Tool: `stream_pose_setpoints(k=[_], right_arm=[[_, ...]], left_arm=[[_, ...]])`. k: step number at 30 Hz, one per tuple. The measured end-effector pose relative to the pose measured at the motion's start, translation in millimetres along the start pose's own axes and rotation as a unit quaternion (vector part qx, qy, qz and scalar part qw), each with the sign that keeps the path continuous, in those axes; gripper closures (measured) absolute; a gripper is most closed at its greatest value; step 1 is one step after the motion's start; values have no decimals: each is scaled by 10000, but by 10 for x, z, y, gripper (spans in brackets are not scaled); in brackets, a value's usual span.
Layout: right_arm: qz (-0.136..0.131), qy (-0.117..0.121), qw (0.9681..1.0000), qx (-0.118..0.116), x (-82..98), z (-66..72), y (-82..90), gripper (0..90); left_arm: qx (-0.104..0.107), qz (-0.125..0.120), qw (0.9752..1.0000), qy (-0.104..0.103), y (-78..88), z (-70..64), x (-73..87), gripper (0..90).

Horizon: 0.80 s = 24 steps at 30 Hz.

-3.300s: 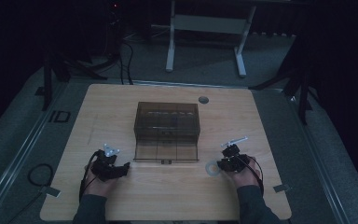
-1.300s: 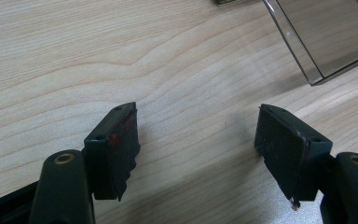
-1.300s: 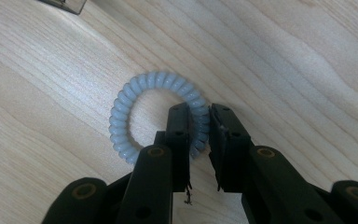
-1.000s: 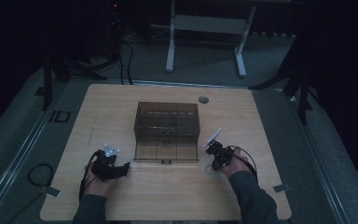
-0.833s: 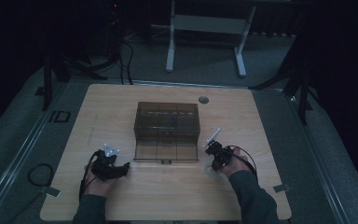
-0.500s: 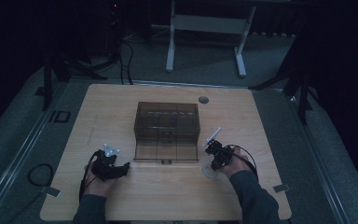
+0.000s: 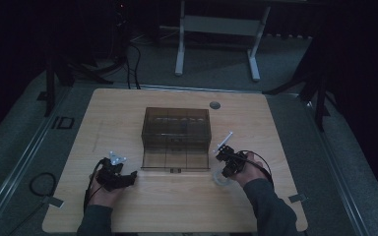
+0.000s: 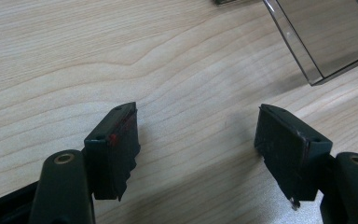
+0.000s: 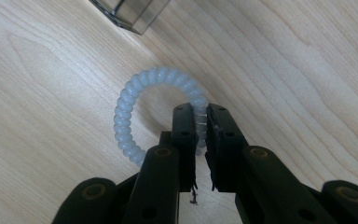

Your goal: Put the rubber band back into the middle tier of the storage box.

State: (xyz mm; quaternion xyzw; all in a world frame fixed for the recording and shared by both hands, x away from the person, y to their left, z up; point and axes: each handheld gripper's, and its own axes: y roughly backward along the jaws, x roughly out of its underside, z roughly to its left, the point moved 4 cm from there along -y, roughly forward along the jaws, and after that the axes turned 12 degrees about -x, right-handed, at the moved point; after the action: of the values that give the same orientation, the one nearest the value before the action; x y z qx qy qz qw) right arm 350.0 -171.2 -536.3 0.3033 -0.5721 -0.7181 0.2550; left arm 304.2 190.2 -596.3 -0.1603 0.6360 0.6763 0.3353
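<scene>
A pale blue spiral hair tie (image 9: 140,100) lies on the wooden table just off the front right corner of a smoky clear box (image 7: 177,129). My right gripper (image 9: 201,119) is shut on the near right part of the ring. In the high view the same gripper (image 7: 225,167) sits over the hair tie (image 7: 219,179), tilted down toward the table. My left gripper (image 7: 128,177) rests on the table at the front left. Its jaws (image 8: 196,140) stand wide apart with only bare wood between them.
The box's hinged front flap (image 7: 176,160) lies open on the table (image 7: 275,137) between my hands; its corner (image 8: 326,46) appears in the left gripper view. A round grommet (image 7: 214,104) sits near the far edge. Beyond the table are a dark floor and a white stand (image 7: 216,24).
Since the earliest frame my right gripper has moved left, nearer the box corner, and come down onto the hair tie. Over the last second little has changed. The left gripper has stayed put.
</scene>
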Motion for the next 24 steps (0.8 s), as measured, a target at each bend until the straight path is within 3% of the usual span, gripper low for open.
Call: stream_pose_setpoints(k=[10,24], right_arm=[[-51,47,10000,-34,-17,60,63,820],[-80,139,9998,-125,-53,100,18,821]], left_arm=[[-3,-2,10000,3,0,-1,0,303],[-14,-10,10000,-5,-3,-10,-3,297]])
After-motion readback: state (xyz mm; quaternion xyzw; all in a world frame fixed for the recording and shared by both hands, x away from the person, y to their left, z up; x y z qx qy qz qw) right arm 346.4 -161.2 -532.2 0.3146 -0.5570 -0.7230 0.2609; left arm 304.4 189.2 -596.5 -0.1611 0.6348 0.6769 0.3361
